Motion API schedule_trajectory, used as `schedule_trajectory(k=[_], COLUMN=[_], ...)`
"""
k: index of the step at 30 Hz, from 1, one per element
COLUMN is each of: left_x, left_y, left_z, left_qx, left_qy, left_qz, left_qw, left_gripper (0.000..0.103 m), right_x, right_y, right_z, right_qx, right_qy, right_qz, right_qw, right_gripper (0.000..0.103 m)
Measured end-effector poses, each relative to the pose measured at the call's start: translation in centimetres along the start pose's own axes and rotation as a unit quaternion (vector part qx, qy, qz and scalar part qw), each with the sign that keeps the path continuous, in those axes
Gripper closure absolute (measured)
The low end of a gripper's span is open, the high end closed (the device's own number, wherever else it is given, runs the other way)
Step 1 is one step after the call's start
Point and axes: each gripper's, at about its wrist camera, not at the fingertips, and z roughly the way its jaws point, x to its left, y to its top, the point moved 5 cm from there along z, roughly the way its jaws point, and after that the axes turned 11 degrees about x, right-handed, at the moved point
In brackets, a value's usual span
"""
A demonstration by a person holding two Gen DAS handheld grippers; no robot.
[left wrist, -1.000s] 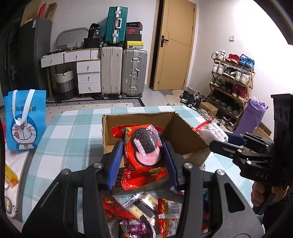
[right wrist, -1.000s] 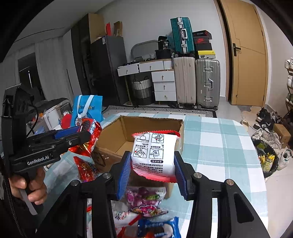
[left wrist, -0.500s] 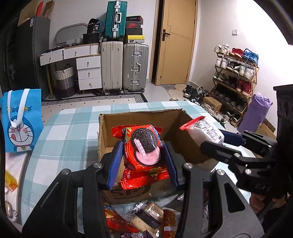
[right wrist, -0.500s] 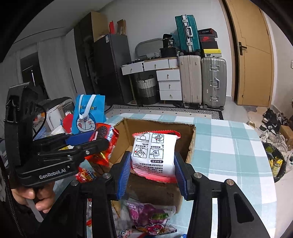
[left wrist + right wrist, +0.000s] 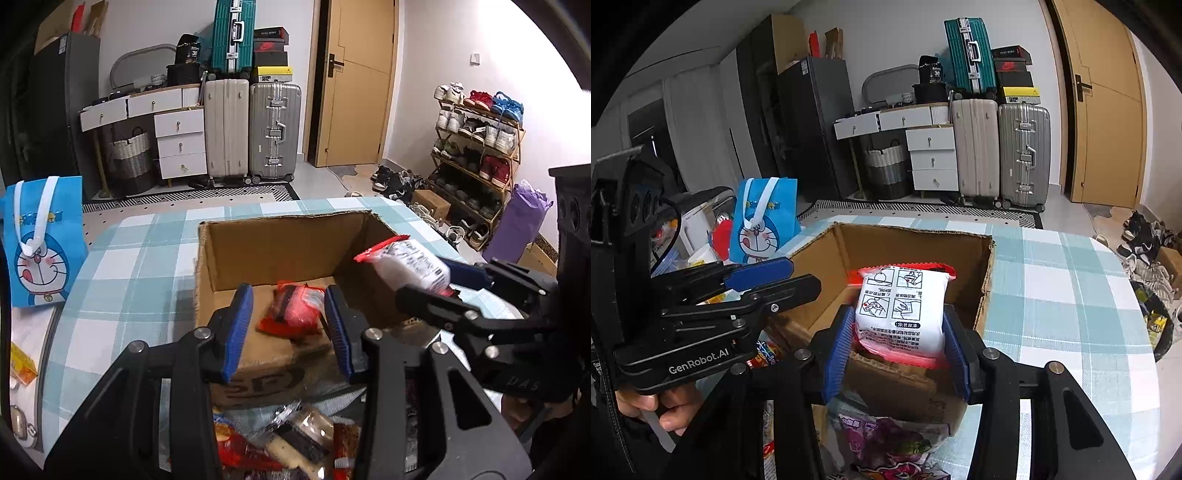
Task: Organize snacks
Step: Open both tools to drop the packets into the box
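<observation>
An open cardboard box [image 5: 280, 247] stands on the checked table; it also shows in the right wrist view [image 5: 912, 243]. A red cookie packet [image 5: 293, 310] lies on the box floor. My left gripper [image 5: 290, 328] is open and empty above the box's near edge; it also shows in the right wrist view [image 5: 768, 277]. My right gripper [image 5: 899, 343] is shut on a white and red snack packet [image 5: 901, 310] and holds it over the box's near right edge. The packet also shows in the left wrist view [image 5: 406, 264].
Several loose snack packets [image 5: 295, 443] lie on the table in front of the box, among them a purple packet [image 5: 890, 443]. A blue Doraemon bag [image 5: 40, 236] stands at the table's left. Suitcases, drawers and a shoe rack stand beyond the table.
My left gripper has opened and let go of the red cookie packet, which now lies inside the box. My right gripper has moved with its white packet closer over the box.
</observation>
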Motion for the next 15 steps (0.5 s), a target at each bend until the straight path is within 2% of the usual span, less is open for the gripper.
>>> schedule_trajectory(k=[2,3,4,5,7,8,11,12,15], left_x=[0.2,0.4,0.6,0.7,1.2,1.4,2.0,2.2,2.6], left_y=[-0.2,-0.4,-0.6,-0.8,-1.6,-2.0,-3.5,-4.1,-5.8], left_z=[-0.7,-1.2,-1.8,-2.3,-3.7,-4.1,-5.5,-6.0,-7.5], left_qx=[-0.001,-0.005,-0.012,-0.017,-0.024,-0.023,-0.021,-0.022,-0.025], left_qy=[-0.002,-0.001,0.005,0.011,0.018,0.020,0.023,0.027,0.029], left_qz=[-0.003,-0.004,-0.005,-0.006,-0.007,-0.008,-0.019,-0.023,-0.022], left_qw=[1.0000,1.0000,0.9999,0.9998,0.9995,0.9995,0.9993,0.9991,0.9990], left_gripper=[0.052,0.040,0.028,0.022,0.018,0.018,0.013,0.002,0.001], right_x=[0.1,0.1,0.1,0.0,-0.3,-0.5,-0.9,-1.0,-1.1], right_y=[0.0,-0.1,-0.2,-0.3,-0.8,-1.0,-2.2,-2.6,-4.4], right_z=[-0.8,-1.2,-1.6,-2.1,-3.0,-3.5,-5.0,-5.4,-6.5], right_qx=[-0.012,-0.015,-0.018,-0.019,-0.019,-0.022,-0.019,-0.015,-0.002], right_qy=[-0.005,-0.010,-0.015,-0.019,-0.022,-0.024,-0.032,-0.034,-0.043], right_qz=[-0.006,-0.007,-0.007,-0.006,0.000,0.005,0.013,0.013,0.013], right_qw=[1.000,1.000,1.000,1.000,1.000,0.999,0.999,0.999,0.999], right_gripper=[0.047,0.044,0.035,0.022,0.004,0.001,0.001,0.001,0.001])
